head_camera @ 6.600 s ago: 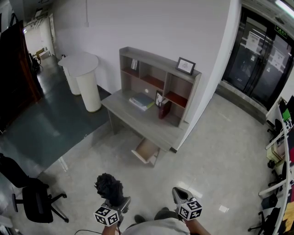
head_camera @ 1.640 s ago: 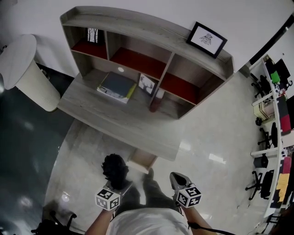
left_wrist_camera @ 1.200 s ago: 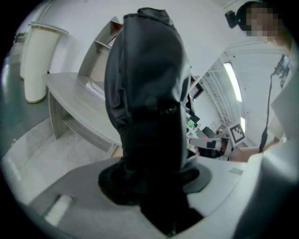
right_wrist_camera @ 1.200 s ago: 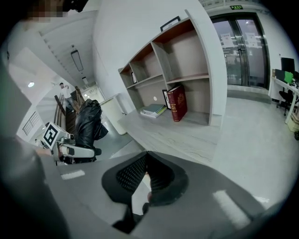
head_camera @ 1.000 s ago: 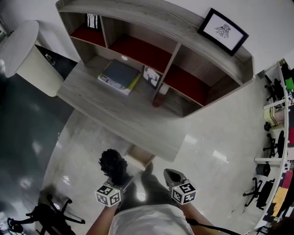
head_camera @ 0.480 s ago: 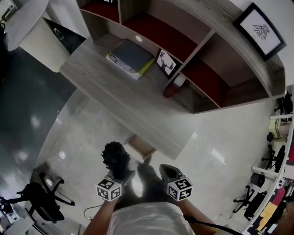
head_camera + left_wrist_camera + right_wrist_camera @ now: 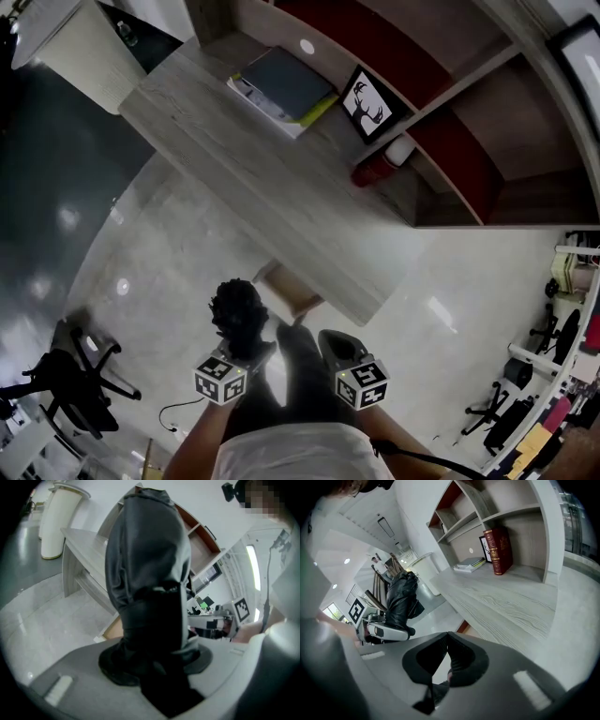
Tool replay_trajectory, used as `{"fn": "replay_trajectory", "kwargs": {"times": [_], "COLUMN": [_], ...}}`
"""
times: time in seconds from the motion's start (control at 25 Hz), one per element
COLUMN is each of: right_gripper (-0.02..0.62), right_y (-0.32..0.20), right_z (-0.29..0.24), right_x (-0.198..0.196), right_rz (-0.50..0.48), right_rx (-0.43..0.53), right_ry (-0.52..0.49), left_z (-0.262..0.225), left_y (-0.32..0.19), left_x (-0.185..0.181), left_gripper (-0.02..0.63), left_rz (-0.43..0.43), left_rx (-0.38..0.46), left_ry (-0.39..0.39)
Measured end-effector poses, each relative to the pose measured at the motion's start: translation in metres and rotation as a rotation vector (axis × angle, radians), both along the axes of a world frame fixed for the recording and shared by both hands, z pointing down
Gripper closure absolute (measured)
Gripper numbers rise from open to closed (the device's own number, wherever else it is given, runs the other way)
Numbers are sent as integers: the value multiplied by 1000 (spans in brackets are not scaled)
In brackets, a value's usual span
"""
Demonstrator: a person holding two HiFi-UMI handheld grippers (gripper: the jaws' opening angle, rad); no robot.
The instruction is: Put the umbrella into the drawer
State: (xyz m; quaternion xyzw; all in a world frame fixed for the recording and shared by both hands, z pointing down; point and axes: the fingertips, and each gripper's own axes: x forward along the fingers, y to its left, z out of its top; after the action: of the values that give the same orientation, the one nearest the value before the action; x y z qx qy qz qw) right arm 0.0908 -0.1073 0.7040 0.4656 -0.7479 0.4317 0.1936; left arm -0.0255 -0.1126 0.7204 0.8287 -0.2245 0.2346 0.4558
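Grey desk [image 7: 281, 187] ahead, left hand-held gripper [image 7: 242, 352] clamped on black umbrella [image 7: 236, 309], right hand-held gripper [image 7: 332, 343] closed, empty

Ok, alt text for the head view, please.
From above, the left gripper holds a folded black umbrella; the right gripper beside it is shut and empty. Ahead, an open drawer shows under the edge of the wooden desk.

The umbrella [image 7: 236, 312] is black and folded short, its fabric bunched into a fat bundle. It stands up out of my left gripper [image 7: 246, 352], whose jaws clamp its lower end. The drawer [image 7: 289, 290] is pulled open under the front edge of the grey wooden desk [image 7: 281, 187], showing its pale wood inside, just beyond the umbrella's top.
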Motion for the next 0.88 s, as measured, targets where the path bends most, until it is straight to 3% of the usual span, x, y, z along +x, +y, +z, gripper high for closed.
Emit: {"fn": "replay_trajectory", "kwargs": {"times": [0.4,0.88], "right_gripper": [591,591], "right_y": [8,8], "right_z": [55,99], "right_x": [-2,-8], "right_rz": [54,41], "right_rx": [-64,-86], "right_ry": [-23,-30], "left_z": [57,114], "left_y": [-10,3], "left_x": [6,7], "left_gripper": [397,399], "left_rz": [-63,-50], "left_rx": [-69,-115], "left_ry": [14,-8]}}
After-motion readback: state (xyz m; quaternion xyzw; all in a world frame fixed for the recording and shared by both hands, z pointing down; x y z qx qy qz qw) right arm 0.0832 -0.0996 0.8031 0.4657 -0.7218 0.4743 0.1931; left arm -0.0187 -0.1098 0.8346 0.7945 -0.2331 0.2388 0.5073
